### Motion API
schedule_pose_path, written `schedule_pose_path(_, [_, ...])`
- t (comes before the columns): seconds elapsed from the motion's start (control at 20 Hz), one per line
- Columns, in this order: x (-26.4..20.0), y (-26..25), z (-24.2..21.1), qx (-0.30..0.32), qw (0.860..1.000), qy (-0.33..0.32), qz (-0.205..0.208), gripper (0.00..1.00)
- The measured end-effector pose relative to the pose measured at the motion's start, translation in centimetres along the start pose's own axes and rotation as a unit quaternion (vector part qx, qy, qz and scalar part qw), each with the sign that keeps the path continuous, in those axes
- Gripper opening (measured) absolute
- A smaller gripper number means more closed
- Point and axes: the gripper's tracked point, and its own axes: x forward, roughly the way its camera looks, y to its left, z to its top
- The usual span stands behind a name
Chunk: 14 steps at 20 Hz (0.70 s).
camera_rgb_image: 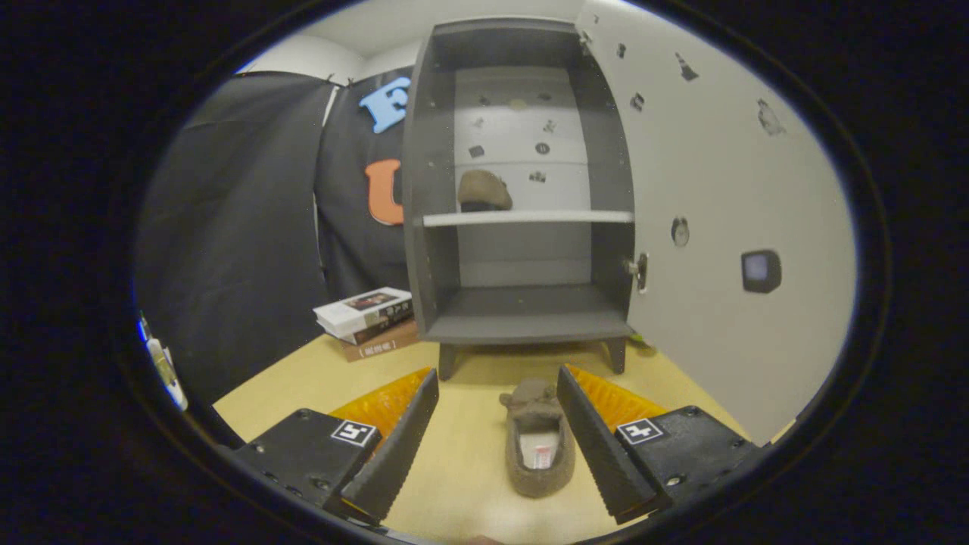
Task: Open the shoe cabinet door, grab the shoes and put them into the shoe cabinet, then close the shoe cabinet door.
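A brown slipper (539,439) lies lengthwise, toe toward the open shoe cabinet (522,197). The gripper (496,386) is spread wide, the slipper against its right finger. Lower shelf (526,314) bare.

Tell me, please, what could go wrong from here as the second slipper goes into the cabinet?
The open tongs sit off-centre: the slipper lies by the right finger, so closing might push it aside rather than grip it. One slipper already sits on the upper shelf; a careless placement could knock it. The open door hangs close on the right and could be bumped.
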Motion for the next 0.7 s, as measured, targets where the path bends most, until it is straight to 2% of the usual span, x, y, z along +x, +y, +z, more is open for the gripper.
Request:
schedule_pose_path(0.2, [3.5, -0.3, -4.3, 0.024, 0.998, 0.061, 0.0, 0.99])
schedule_pose_path(0.4, [6.3, -1.1, -7.6, 0.011, 0.994, 0.112, -0.016, 0.94])
schedule_pose_path(0.5, [7.6, -1.2, -8.8, 0.025, 0.989, 0.142, -0.018, 0.86])
schedule_pose_path(0.55, [8.4, -0.9, -9.1, 0.026, 0.989, 0.146, -0.014, 0.78])
schedule_pose_path(0.65, [9.9, -1.5, -9.5, 0.021, 0.988, 0.152, -0.027, 0.68])
schedule_pose_path(0.7, [11.0, -1.7, -9.4, 0.02, 0.989, 0.146, -0.028, 0.67])
